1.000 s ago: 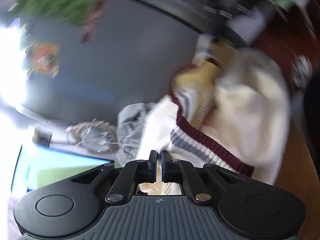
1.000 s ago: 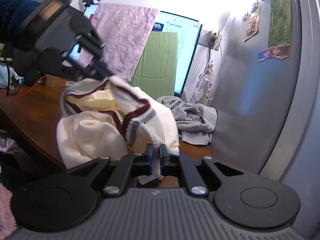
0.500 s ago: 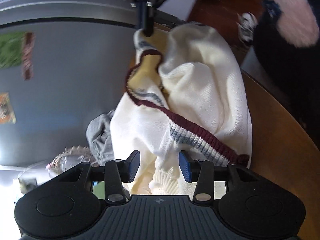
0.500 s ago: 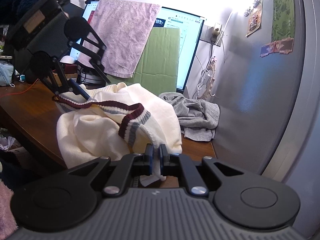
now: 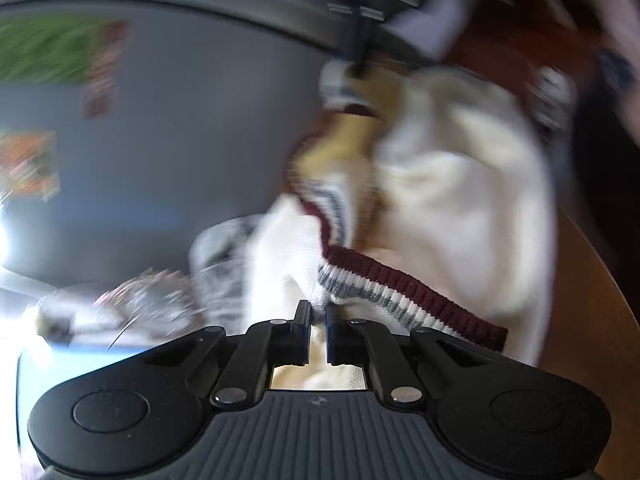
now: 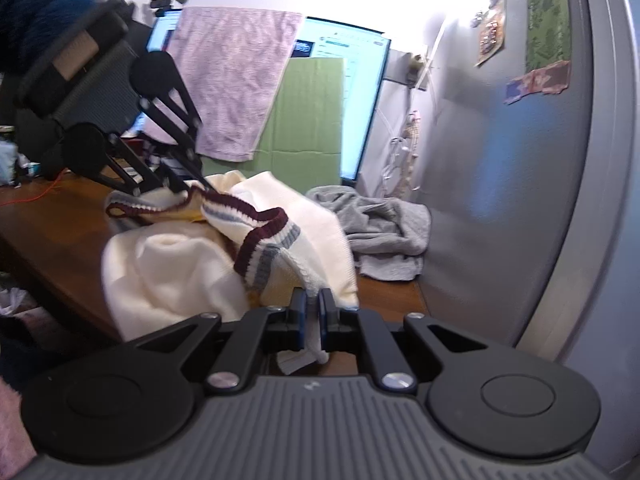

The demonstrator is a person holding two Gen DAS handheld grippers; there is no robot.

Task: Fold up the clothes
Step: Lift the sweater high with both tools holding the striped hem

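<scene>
**Cream sweater strung between two closed tongs above a wooden table**

Right wrist view: cream knitted sweater with maroon and grey striped trim heaped on the brown wooden table, bulk near the table's left-hand edge and seemingly spilling over it. Right gripper clamped almost fully closed on a cream fold beside the trim, a tab of fabric poking out behind the pads. Left gripper reaching in from the upper left, tips pinched on the far end of the same striped band.

Key relation: striped band running as the long axis from the left tongs, farther off, down toward the right tongs, slack and sagging between them, not taut. Both hands already on the garment, neither nearer. Likely next call, as a judgement: drawing the two ends apart to straighten that edge before any fold.

Left wrist view: jaws just closed, nearly shut, cream knit caught between them below the trim.

Hard to make out: left wrist view heavily motion-blurred; sleeves, hem and neckline not distinguishable in the heap. Crumpled grey garment lying just behind, against a tall grey metal panel; touching the sweater or not, unclear.
</scene>
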